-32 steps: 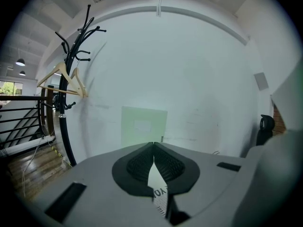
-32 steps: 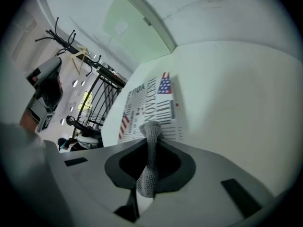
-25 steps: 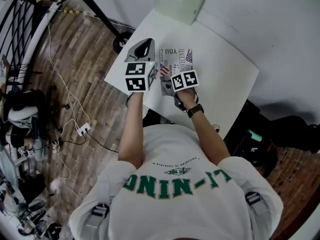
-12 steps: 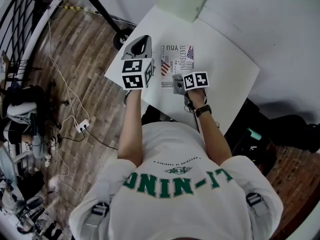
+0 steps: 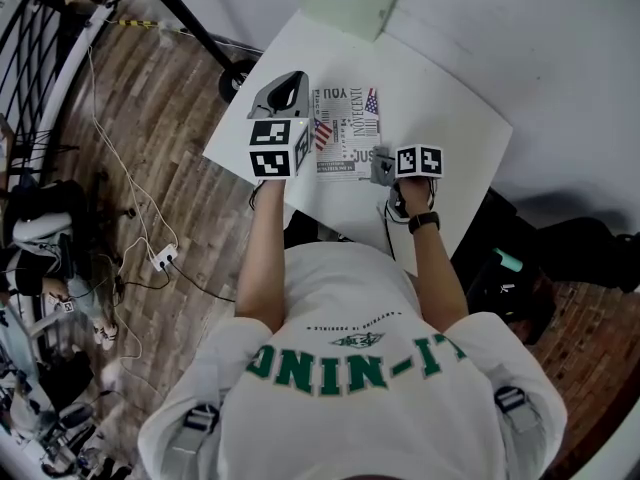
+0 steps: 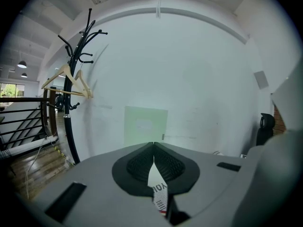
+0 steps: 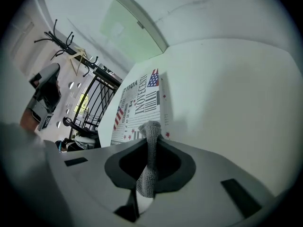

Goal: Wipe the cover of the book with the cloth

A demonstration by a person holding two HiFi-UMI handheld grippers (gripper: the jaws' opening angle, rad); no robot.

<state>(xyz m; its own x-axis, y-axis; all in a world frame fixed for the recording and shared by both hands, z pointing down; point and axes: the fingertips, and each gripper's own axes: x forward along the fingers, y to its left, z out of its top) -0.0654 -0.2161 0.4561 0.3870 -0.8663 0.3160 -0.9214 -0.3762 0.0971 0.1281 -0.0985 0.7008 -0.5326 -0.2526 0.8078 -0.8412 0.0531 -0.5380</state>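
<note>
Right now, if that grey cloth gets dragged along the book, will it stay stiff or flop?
Probably floppy: the cloth sits as a pinched fold in the right gripper, its tip curling over. It looks knitted, so it likely drags on the book rather than sliding freely.

Both your arms reach forward; left gripper (image 6: 154, 148) fingers (image 6: 137, 167) pressed together, right gripper (image 7: 151, 135) clamped on the cloth (image 7: 147, 174).

The book (image 5: 345, 133) cover carries the words "YOU" and "INNOCENT"; the smaller print around them is not legible. The shirt (image 5: 355, 368) carries green lettering, "LI-NING".
</note>
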